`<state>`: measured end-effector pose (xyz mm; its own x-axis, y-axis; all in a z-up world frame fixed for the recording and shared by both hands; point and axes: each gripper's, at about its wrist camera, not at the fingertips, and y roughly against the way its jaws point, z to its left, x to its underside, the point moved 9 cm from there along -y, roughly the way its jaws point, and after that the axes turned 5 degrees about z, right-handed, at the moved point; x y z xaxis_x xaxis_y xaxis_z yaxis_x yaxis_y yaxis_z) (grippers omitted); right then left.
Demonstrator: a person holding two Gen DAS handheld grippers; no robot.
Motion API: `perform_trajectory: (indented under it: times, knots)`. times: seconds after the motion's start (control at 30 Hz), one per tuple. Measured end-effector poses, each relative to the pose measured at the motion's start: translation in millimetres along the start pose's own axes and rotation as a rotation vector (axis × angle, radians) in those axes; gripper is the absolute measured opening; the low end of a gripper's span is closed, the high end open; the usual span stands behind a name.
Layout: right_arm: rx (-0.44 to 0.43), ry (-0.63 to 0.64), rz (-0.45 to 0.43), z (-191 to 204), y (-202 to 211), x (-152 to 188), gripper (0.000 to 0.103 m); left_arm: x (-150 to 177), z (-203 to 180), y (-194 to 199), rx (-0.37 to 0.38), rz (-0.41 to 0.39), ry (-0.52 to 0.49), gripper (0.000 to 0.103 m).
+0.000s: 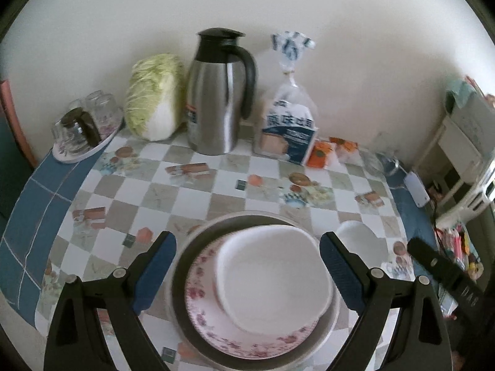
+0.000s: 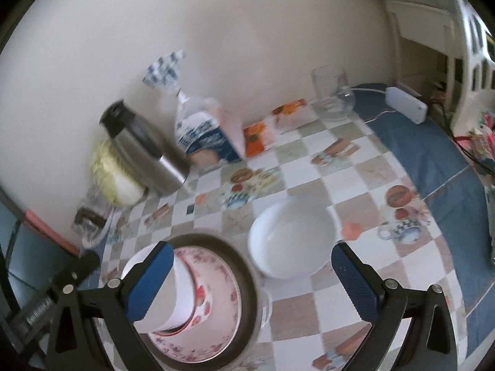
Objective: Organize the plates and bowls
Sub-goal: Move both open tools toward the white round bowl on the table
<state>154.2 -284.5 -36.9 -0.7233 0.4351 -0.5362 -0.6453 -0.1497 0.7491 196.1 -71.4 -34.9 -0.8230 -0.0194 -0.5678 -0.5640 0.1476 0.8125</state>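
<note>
A plain white shallow plate [image 1: 272, 273] lies tilted on top of a white plate with a pink floral rim [image 1: 247, 334], and both sit inside a large round dish with a dark inner wall and pale outer edge [image 1: 182, 266] at the near side of the desk [image 1: 148, 191], which is covered with a checkered cloth printed with food pictures. Just to the right of this stack, apart from it, a plain white round bowl [image 2: 290, 241] stands upright and empty. The left claw [image 1: 247, 272] hovers over the stack with its blue-padded fingers spread wide, gripping nothing. The right claw [image 2: 252, 281] is likewise spread open, its left finger in front of the stack and the bowl between and beyond its tips. Along the wall stand a steel thermos jug with a black handle [image 1: 219, 99], a pale green napa cabbage [image 1: 154, 99], a bagged loaf of bread [image 1: 289, 123] and a tray of upturned glasses [image 1: 83, 123]
</note>
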Motion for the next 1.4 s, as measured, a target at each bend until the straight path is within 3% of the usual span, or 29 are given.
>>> perform_trajectory:
  times: [0.37, 0.7, 0.93, 1.1, 1.3, 1.4]
  knots:
    - [0.016, -0.054, -0.003, -53, 6, -11, 0.103, 0, -70, 2, 0.059, -0.047, -0.124, 0.094]
    - [0.057, -0.081, 0.08, -88, -20, -3, 0.103, 3, -126, -16, 0.142, -0.001, -0.209, 0.094]
    - [0.1, -0.089, 0.112, -109, -40, -2, 0.103, 1, -157, -41, 0.112, 0.007, -0.304, 0.094]
    - [0.119, -0.121, 0.154, -122, -59, 7, 0.103, -2, -163, -64, 0.037, 0.016, -0.35, 0.094]
    - [0.129, -0.106, 0.213, -121, -83, 18, 0.103, -5, -159, -87, 0.008, 0.045, -0.334, 0.094]
    - [0.133, -0.092, 0.223, -117, -92, 21, 0.095, -5, -159, -95, 0.01, 0.05, -0.339, 0.094]
